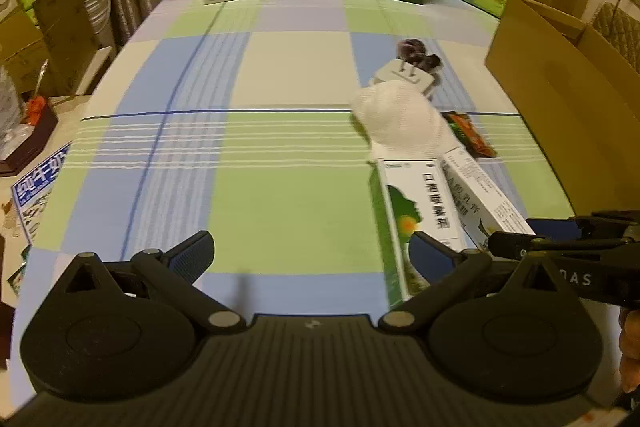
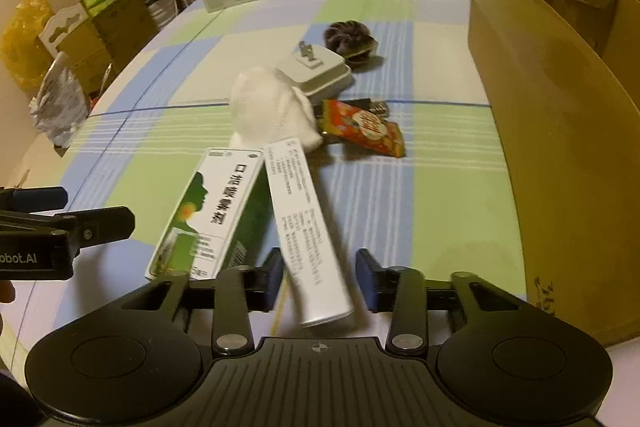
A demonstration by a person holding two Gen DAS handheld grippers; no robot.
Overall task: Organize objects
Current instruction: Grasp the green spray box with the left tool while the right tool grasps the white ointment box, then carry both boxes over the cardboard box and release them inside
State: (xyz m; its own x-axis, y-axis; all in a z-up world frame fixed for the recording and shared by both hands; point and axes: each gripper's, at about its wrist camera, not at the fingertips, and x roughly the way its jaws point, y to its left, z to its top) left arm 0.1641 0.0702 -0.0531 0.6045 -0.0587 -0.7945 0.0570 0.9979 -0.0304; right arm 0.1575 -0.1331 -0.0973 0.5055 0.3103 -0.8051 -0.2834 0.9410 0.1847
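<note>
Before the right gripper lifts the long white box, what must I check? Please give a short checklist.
1. Long white box lies between the right gripper fingers: ok.
2. Pads press on it: not ok, a gap shows on one side.
3. Left gripper open and empty: ok.
4. Long white box free of the green-and-white box: not ok, it leans on it.
5. White cloth clear of the box's far end: cannot tell.
6. Cardboard box open on top: ok.
</note>
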